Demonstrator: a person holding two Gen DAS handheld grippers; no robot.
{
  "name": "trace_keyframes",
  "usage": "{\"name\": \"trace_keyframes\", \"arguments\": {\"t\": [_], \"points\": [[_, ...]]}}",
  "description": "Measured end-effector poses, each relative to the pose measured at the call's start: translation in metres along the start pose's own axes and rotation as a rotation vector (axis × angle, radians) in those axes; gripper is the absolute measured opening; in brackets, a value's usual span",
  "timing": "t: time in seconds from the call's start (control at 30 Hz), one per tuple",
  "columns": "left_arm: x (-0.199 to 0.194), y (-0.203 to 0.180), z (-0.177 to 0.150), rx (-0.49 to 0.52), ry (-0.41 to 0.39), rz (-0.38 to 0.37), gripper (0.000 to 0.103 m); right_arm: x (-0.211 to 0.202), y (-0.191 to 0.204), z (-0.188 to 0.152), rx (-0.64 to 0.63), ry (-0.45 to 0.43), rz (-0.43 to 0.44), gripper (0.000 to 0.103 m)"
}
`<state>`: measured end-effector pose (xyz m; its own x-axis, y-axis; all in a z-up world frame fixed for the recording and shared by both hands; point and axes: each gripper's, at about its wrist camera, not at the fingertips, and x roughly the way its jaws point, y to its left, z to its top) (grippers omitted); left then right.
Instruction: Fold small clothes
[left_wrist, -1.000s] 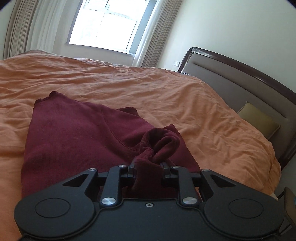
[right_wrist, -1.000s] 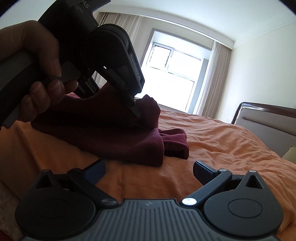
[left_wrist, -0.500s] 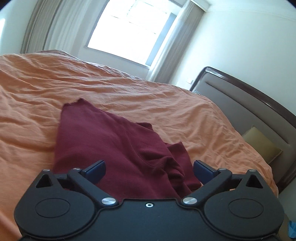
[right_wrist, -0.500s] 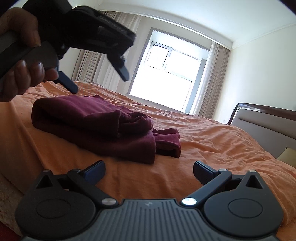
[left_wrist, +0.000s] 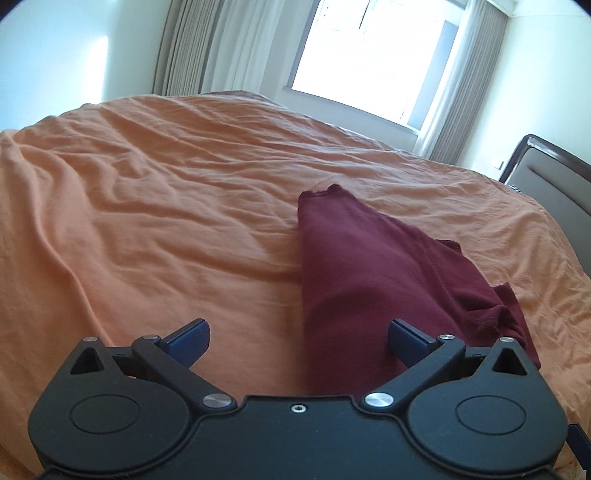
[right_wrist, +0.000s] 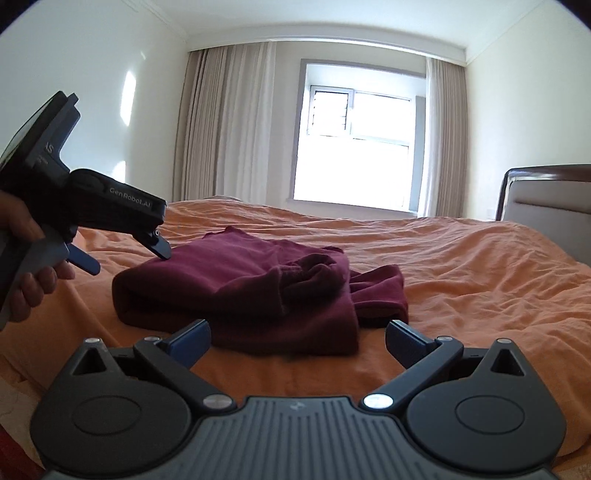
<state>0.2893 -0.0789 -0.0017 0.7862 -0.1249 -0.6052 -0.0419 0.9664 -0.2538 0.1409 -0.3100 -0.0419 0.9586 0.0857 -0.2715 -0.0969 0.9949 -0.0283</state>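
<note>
I've got both the left gripper (left_wrist: 297, 334) and right gripper (right_wrist: 297, 334) spread wide and empty off the folded maroon garment (right_wrist: 240, 291), so the fold sits undisturbed on the orange bedspread (left_wrist: 166, 184).

The near end of the maroon garment (left_wrist: 369, 280) disappears behind the left gripper's black body in the left wrist view, so its lower edge cannot be seen. In the right wrist view the picture's left edge cuts off the hand (right_wrist: 26, 269) holding the left gripper (right_wrist: 127, 258), showing only its fingers. The headboard (right_wrist: 546, 206) runs out of view at the right, and glare washes out everything beyond the window (right_wrist: 360, 147).
</note>
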Motion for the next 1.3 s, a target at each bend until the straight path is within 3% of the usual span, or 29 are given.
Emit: {"name": "trace_keyframes", "arguments": {"t": [0.2, 0.43, 0.53, 0.67, 0.9, 1.03, 1.1, 1.17, 1.2, 1.3], "points": [[-0.001, 0.018, -0.004, -0.036, 0.011, 0.005, 0.102, 0.002, -0.005, 0.019, 0.091, 0.001, 0.124, 0.103], [-0.004, 0.027, -0.009, -0.012, -0.007, 0.020, 0.102, 0.051, -0.023, 0.030, 0.336, 0.148, 0.337, 0.103], [-0.003, 0.029, -0.011, -0.002, -0.009, 0.024, 0.102, 0.073, -0.034, 0.025, 0.496, 0.204, 0.355, 0.103], [-0.001, 0.031, -0.011, -0.006, -0.010, 0.032, 0.102, 0.091, -0.052, 0.018, 0.705, 0.172, 0.341, 0.103], [0.001, 0.028, -0.012, -0.009, -0.013, 0.060, 0.102, 0.116, -0.051, 0.021, 0.795, 0.068, 0.219, 0.102], [0.001, 0.027, -0.012, -0.001, -0.011, 0.063, 0.102, 0.124, -0.051, 0.021, 0.795, 0.050, 0.131, 0.084], [0.002, 0.027, -0.012, -0.002, -0.014, 0.060, 0.102, 0.126, -0.051, 0.021, 0.774, 0.057, 0.077, 0.064], [0.003, 0.025, -0.012, 0.000, -0.015, 0.059, 0.102, 0.128, -0.051, 0.022, 0.747, 0.058, 0.027, 0.031], [0.002, 0.024, -0.012, 0.002, -0.016, 0.057, 0.102, 0.128, -0.052, 0.022, 0.729, 0.052, 0.021, 0.022], [0.001, 0.022, -0.012, -0.008, -0.016, 0.047, 0.102, 0.118, -0.056, 0.028, 0.651, 0.002, 0.030, 0.017]]}}
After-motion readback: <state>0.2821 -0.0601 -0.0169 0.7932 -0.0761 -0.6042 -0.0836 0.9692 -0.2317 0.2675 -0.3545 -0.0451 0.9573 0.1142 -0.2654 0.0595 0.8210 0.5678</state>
